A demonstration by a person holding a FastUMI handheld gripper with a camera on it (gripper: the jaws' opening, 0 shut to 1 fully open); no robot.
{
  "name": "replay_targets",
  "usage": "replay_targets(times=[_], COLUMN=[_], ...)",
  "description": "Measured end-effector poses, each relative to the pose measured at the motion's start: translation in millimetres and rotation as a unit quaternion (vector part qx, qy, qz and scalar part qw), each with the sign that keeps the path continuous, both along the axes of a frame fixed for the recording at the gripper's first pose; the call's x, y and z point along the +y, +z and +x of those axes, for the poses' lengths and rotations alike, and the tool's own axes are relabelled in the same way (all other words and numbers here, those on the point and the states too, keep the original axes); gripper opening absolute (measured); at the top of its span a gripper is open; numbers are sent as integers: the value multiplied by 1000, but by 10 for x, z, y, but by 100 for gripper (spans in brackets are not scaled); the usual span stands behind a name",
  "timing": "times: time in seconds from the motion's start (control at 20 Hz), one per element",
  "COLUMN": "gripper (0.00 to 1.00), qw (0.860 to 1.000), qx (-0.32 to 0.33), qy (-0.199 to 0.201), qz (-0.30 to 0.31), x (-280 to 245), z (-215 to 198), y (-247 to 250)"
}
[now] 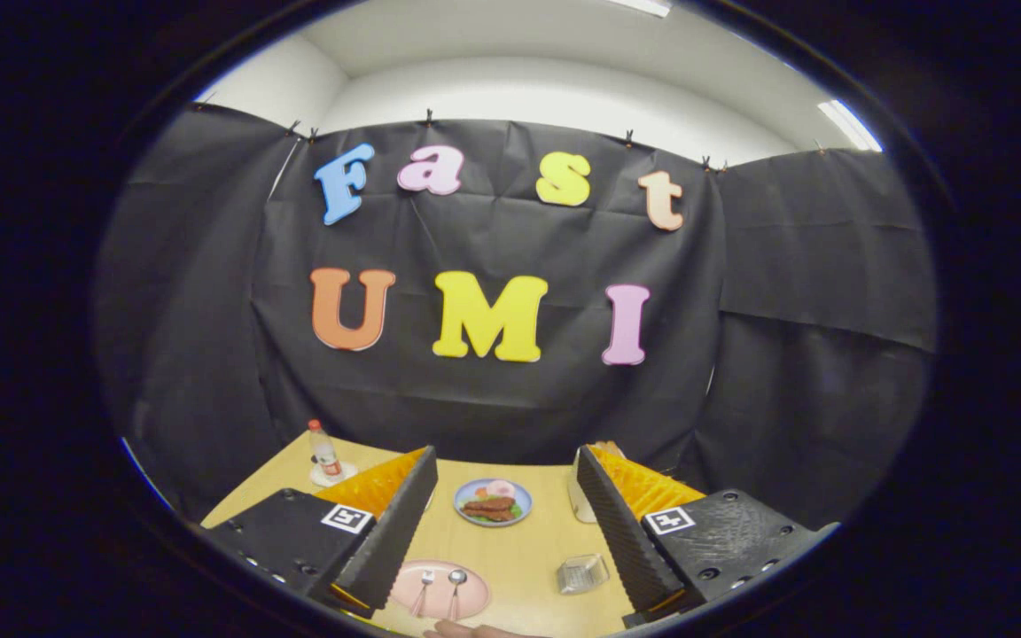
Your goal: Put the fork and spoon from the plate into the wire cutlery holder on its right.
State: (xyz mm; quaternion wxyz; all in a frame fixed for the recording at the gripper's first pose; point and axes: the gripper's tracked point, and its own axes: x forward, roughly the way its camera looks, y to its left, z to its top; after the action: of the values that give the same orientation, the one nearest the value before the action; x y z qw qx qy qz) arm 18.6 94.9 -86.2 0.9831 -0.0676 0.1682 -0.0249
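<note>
Nothing moved yet; gripper (pixel 503 523) hung wide open above the table (pixel 510 554).
Fork (pixel 423 592) and spoon (pixel 455 589) lay side by side on the pink plate (pixel 404 592) between the fingers; wire holder (pixel 582 573) to its right looked empty. Both transfers remained.

On the table (pixel 510 549), the plate (pixel 438 588) sits near the front edge with the fork (pixel 423 592) on it, left of the spoon (pixel 455 590). The wire cutlery holder (pixel 582 573) stands to the plate's right, apart from it. Behind both, toward the back edge, lies a dish of food (pixel 493 502). A bottle (pixel 325 452) stands at the back left corner. The gripper (pixel 504 523) hangs above with its fingers spread wide, plate and holder between them
</note>
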Motion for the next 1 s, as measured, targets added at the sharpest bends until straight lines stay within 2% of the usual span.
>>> replay_targets(times=[0.2,0.45,0.8,1.0], gripper=[96,95,95,93], qw=[996,983,946,930], qx=[89,185,322,365], qy=[7,-9,-29,-30], qz=[5,-3,-5,-32], x=[145,136,131,89], z=[8,-58,-207,-237], y=[-836,-1767,-2985,-3531])
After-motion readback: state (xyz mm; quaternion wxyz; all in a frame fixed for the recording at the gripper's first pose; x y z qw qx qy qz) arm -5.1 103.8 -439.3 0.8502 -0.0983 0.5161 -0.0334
